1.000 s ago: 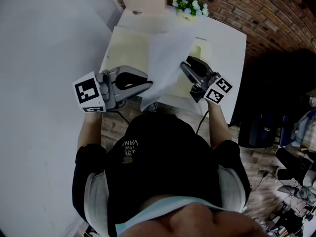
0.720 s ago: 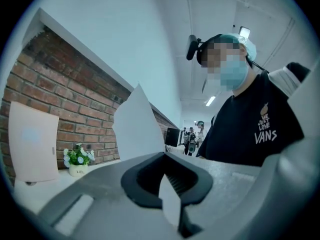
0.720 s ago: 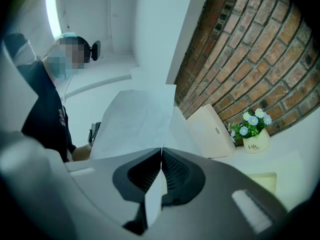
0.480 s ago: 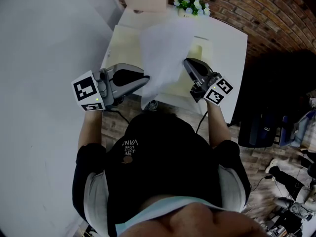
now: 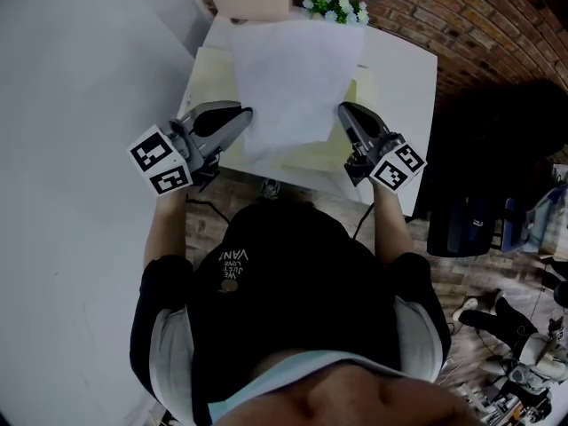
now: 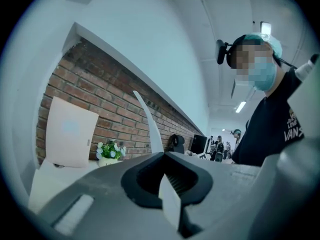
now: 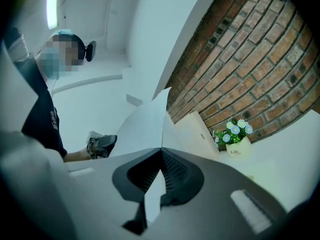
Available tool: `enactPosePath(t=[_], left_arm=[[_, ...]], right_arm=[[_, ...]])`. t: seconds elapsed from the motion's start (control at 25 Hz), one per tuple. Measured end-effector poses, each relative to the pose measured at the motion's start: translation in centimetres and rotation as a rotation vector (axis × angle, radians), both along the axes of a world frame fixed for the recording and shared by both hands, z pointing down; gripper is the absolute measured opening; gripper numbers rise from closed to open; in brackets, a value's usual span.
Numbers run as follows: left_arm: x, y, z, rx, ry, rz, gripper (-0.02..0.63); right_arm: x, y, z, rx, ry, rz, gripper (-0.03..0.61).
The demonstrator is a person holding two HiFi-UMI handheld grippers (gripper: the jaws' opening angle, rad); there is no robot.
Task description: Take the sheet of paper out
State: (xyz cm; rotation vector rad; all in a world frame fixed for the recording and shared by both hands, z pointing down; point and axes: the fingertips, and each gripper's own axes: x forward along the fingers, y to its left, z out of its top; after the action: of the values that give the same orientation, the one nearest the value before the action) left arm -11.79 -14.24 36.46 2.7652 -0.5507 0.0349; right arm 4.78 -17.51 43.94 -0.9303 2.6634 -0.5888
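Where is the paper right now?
In the head view, the paper is held over the white table, pinched at its sides by the left tool and the right tool.

bg: brick wall (image 5: 461,16) | white wall (image 6: 165,44) | white tbl (image 5: 404,87) | flower pot (image 5: 333,5) | wood flr (image 5: 461,278)

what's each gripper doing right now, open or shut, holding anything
Left gripper: closed, holding the left edge of the white sheet of paper.
Right gripper: closed, holding the same sheet's right edge.
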Motion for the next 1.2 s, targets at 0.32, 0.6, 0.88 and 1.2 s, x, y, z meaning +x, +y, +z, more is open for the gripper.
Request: enactPosePath(t=[0.32, 0.6, 0.88, 1.2], left_arm=[[0.5, -2.5, 1.3, -0.050, 0.015, -0.047, 0.002], [2.0, -4.6, 3.2, -0.090, 0.002, -0.050, 0.002], [3.7, -6.0, 4.4, -0.128, 0.014, -0.022, 0.002], [5.4, -6.8, 5.6, -0.177, 0.029, 0.024, 0.002]], right_arm=[[2.0, 0.5, -0.2, -0.014, 0.004, 0.070, -0.002], [4.3, 1.3, 0.0, -0.042, 0.002, 0.153, -0.001], [6.1, 2.1, 0.4, -0.053, 0.001, 0.228, -0.002], [7.7, 3.1, 0.6, -0.076, -0.024, 0.325, -0.002]])
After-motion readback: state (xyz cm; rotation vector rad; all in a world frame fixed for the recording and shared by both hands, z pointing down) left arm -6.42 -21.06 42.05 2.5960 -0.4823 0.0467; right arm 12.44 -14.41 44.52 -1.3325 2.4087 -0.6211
